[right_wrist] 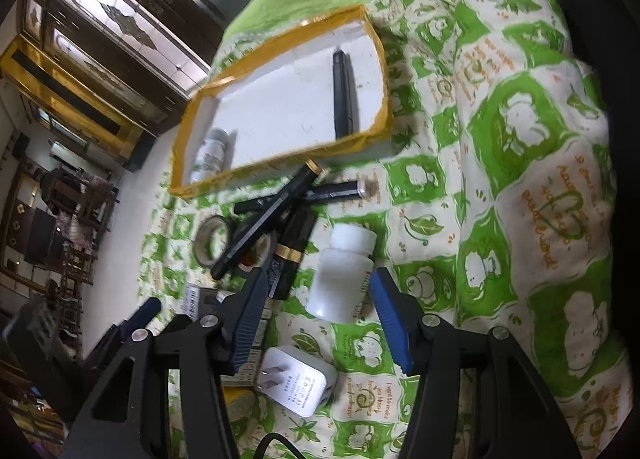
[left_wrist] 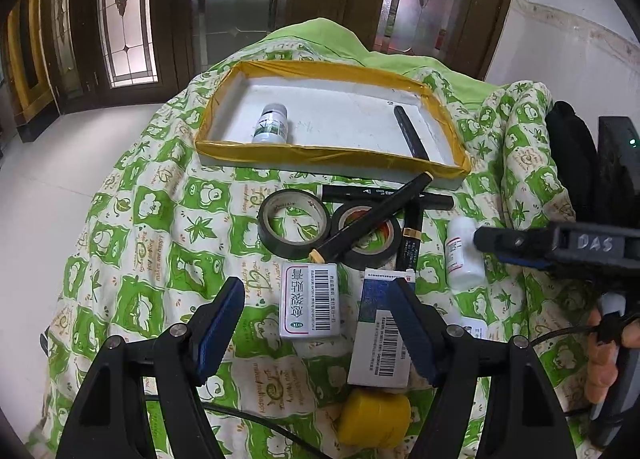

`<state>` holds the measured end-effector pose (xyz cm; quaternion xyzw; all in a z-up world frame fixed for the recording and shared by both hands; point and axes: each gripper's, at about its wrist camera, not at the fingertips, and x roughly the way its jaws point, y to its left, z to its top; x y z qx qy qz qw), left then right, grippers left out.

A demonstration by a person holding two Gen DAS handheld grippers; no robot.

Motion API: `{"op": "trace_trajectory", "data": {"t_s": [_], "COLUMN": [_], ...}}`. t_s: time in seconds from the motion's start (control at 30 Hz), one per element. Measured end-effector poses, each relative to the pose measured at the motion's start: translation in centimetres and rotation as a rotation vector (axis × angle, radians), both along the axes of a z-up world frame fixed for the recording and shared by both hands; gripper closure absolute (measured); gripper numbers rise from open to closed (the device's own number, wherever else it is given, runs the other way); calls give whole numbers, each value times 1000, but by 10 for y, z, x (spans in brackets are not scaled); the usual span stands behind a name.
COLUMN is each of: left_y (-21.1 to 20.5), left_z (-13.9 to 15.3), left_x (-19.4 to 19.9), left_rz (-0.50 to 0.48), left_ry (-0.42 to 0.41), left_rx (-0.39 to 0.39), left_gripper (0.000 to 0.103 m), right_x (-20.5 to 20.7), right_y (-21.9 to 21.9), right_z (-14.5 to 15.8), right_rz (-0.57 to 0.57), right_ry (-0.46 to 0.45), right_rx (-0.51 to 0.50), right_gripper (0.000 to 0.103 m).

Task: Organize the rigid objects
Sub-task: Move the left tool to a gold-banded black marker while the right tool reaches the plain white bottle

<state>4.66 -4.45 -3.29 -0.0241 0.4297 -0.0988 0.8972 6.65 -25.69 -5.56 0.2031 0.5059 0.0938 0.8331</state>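
Left gripper [left_wrist: 318, 333] jaws apart over a grey-white box [left_wrist: 311, 301] and a blue-white box [left_wrist: 380, 343], pads clear of both. Right gripper [right_wrist: 320, 323] jaws apart astride a white bottle [right_wrist: 342, 273], lower centre of frame; contact unclear. The left finger hides part of a pen pile [right_wrist: 276, 215]. Yellow-edged tray [left_wrist: 332, 147], upper centre, holds a small bottle [left_wrist: 272, 125] and a black pen [left_wrist: 410, 131]; middle floor bare. Yellow roll [left_wrist: 374, 417] partly hidden under the blue-white box. Cloth [left_wrist: 140, 219] open at left.

Everything sits on a surface draped in a green-and-white patterned cloth [left_wrist: 160, 227]. Lying right on it: a yellow-taped white tray [left_wrist: 320, 153], two black tape rolls [left_wrist: 294, 225], crossed black markers [left_wrist: 372, 217], a white bottle [right_wrist: 340, 275], two barcoded boxes [left_wrist: 310, 305], a white charger [right_wrist: 298, 385] and a yellow roll [left_wrist: 374, 417].
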Motion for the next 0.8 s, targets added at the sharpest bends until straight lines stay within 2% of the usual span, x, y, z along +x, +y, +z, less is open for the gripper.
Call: {"op": "trace_trajectory", "data": {"t_s": [0.17, 0.23, 0.37, 0.5, 0.73, 0.8], "left_y": [-7, -13, -27, -48, -73, -77], "left_z": [0, 3, 13, 16, -4, -13], "left_x": [3, 6, 20, 45, 72, 78], "left_rz": [-28, -49, -94, -185, -300, -303], "left_ry": [7, 0, -22, -4, 71, 94], "left_rx": [12, 33, 85, 166, 251, 276], "left_gripper": [26, 26, 27, 49, 54, 62], "right_x": [11, 17, 22, 20, 20, 20], "right_y": [3, 3, 1, -2, -4, -6], "right_z": [-19, -28, -36, -34, -33, -33], "right_rz": [-31, -41, -59, -66, -78, -80], "right_ry": [66, 92, 113, 115, 130, 131], "right_rx": [4, 11, 24, 40, 68, 70], "right_gripper": [58, 63, 66, 67, 67, 67]}}
